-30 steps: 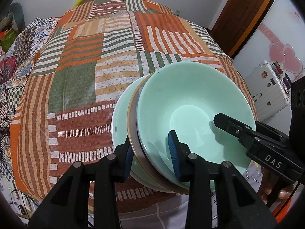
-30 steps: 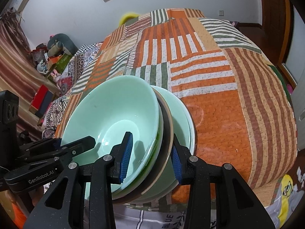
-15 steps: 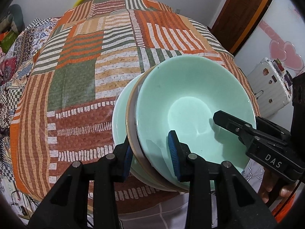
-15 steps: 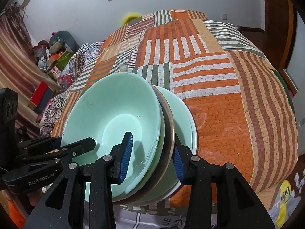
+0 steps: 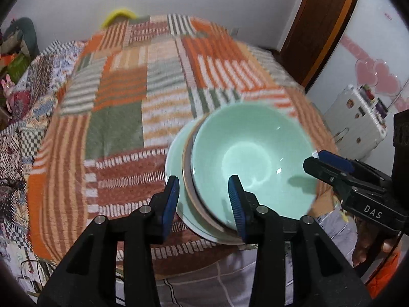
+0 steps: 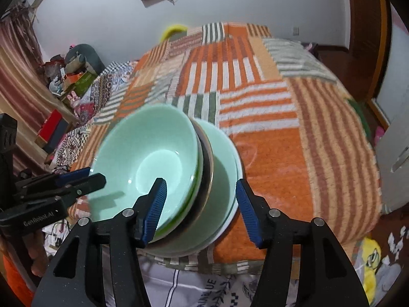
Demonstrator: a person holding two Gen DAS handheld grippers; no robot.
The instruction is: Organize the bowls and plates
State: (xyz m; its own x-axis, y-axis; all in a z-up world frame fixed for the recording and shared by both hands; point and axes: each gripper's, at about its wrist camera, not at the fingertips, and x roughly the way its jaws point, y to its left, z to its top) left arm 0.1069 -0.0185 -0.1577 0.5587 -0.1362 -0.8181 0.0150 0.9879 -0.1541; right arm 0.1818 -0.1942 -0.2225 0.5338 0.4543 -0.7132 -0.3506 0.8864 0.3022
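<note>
The left gripper [image 5: 204, 197] is opening, its blue pads straddling the stack's rim without pressing it. The right gripper [image 6: 200, 204] is opening too, pads standing clear on either side. Between them, the green bowl [image 5: 251, 158] is sitting nested in plates [image 6: 222, 176] near the blanket's [image 5: 115, 128] front edge.

Even indoor light, motion blur across the patchwork blanket [image 5: 122, 133], fisheye bending and dark corner vignettes.
</note>
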